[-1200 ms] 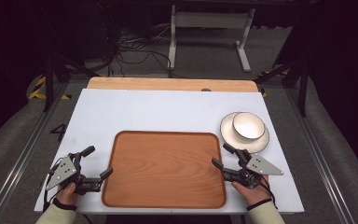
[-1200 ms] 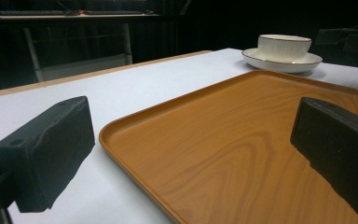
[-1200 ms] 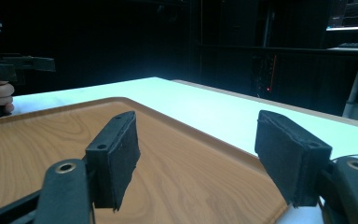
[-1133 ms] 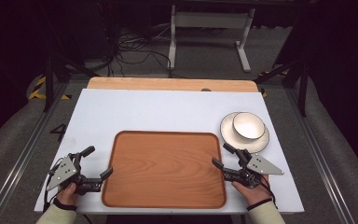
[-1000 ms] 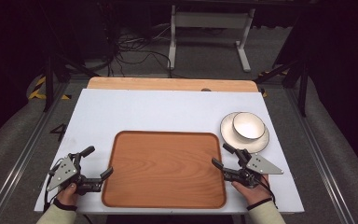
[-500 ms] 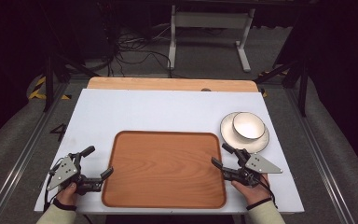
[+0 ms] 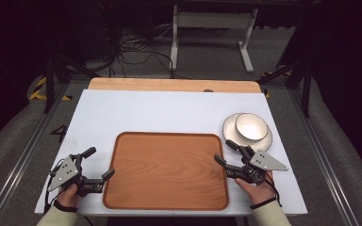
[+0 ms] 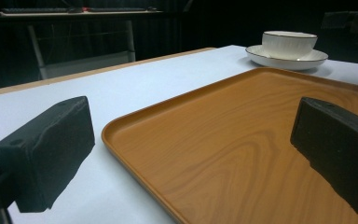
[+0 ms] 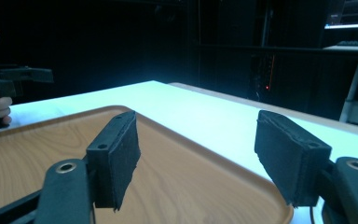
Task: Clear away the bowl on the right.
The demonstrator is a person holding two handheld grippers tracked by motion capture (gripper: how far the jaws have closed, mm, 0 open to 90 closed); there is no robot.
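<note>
A wooden tray (image 7: 165,137) lies empty at the front middle of the white table. My left gripper (image 7: 99,162) is open at its left edge; in the left gripper view one pad (image 8: 46,154) is over the table and the other over the tray (image 8: 242,140). My right gripper (image 7: 225,152) is open at the tray's right edge, near its far corner. In the right gripper view, the right gripper (image 9: 203,158) straddles the tray's rim (image 9: 270,205). Neither gripper holds anything. A white bowl (image 7: 250,126) sits on a white plate (image 7: 266,140) just behind the right gripper.
The white table top (image 7: 169,113) stretches behind the tray, with a wooden strip (image 7: 169,84) along its far edge. Beyond it are a desk frame (image 7: 212,28) and cables on the dark floor. The table's front edge is close behind both hands.
</note>
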